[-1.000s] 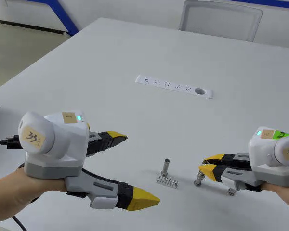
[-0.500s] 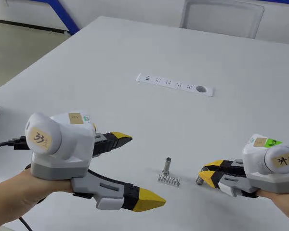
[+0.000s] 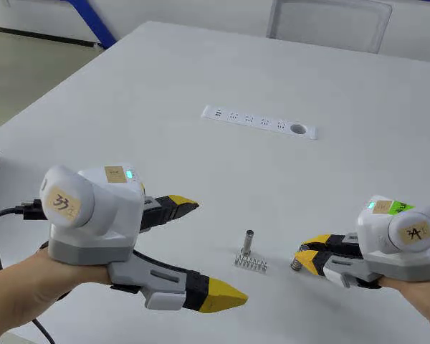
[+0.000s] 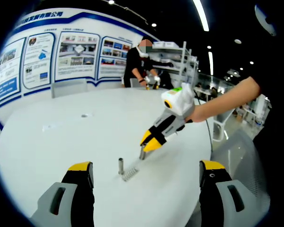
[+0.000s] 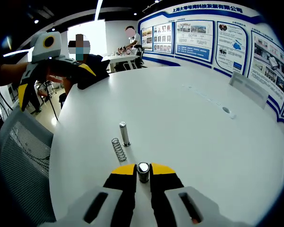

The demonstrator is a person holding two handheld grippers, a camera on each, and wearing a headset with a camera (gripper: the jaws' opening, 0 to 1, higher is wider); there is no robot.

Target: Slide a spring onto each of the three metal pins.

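A broad white table takes up the workspace, in a hall hung with blue-bordered wall posters.

Nearest the person, the right gripper has its yellow-tipped jaws pinched on a short metal pin that stands on the table. Whether coils already ring that pin is too small to tell. At 9 o'clock from those tips stands 1 free upright silver metal pin. A small coiled wire spring lies flat at its foot, at 6 o'clock.

That loose spring looks like the next thing to seat. It probably wants a light pinch at mid-length so the coils do not crush. It then needs tipping upright, its bore centred over the pin's top, and a straight drop.

The left gripper hovers at 9 o'clock of the free pin, jaws spread wide and holding nothing. That hand is low, aiming toward 3 o'clock. The right hand lies near table level, aiming toward 9 o'clock.

Further off at 12 o'clock lies a white power strip, and beyond it stands a grey chair.
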